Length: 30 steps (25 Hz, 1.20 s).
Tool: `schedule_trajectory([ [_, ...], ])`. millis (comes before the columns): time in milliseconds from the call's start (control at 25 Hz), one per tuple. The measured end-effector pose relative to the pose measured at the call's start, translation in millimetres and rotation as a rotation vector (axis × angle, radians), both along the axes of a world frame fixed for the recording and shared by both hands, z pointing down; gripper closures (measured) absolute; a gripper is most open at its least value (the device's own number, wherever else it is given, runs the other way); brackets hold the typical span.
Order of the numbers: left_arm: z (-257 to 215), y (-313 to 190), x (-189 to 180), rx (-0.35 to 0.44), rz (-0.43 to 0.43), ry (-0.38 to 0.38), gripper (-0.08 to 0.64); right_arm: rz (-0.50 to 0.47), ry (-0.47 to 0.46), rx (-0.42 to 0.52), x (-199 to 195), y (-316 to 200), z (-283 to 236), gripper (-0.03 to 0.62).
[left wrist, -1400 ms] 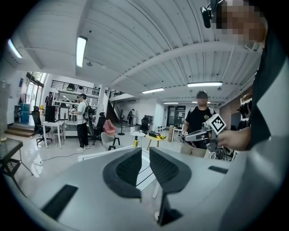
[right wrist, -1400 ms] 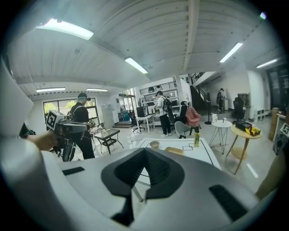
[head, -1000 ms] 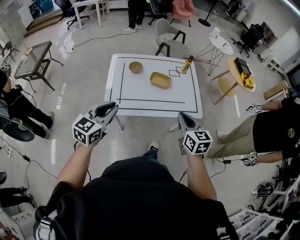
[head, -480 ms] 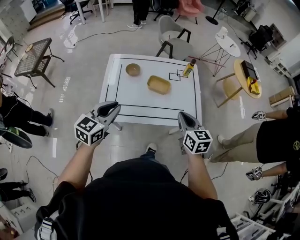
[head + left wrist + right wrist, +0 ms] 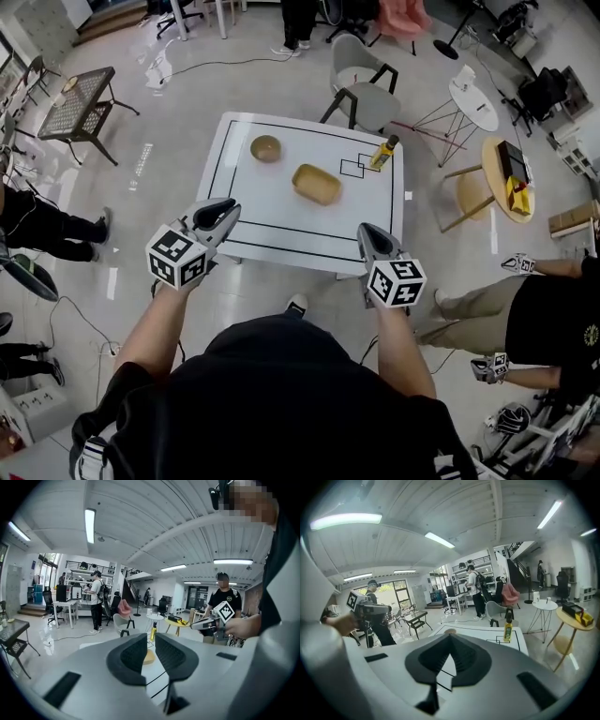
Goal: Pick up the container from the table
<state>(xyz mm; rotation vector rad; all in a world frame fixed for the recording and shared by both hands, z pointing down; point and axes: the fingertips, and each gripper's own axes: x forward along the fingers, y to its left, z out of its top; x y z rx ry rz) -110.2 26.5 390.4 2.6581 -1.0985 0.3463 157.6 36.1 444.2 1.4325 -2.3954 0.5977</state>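
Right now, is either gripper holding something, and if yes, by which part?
Nothing is held. The jaws of the left gripper stand apart and empty; those of the right gripper are together on nothing. The container lies on the table, ahead of both.

Ahead of me: wooden bowl [image 5: 266, 147] upright, oil bottle [image 5: 382, 153] standing well right of it; grey chair [image 5: 367, 101] beyond, black mesh table [image 5: 80, 89] far left.
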Motion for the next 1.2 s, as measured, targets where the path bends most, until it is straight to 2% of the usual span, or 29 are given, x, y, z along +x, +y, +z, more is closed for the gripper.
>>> schedule_trajectory([
  [520,-2.1,-29.2,49.9,0.016,-0.063,-0.007,0.503,-0.081,0.006,0.006,40.5,-43.0,5.6,0.587],
  [1200,1.2,-38.7,91.2,0.001,-0.038,-0.007,0.508,-0.102,-0.003,-0.005,59.8,-48.2,10.5,0.586],
])
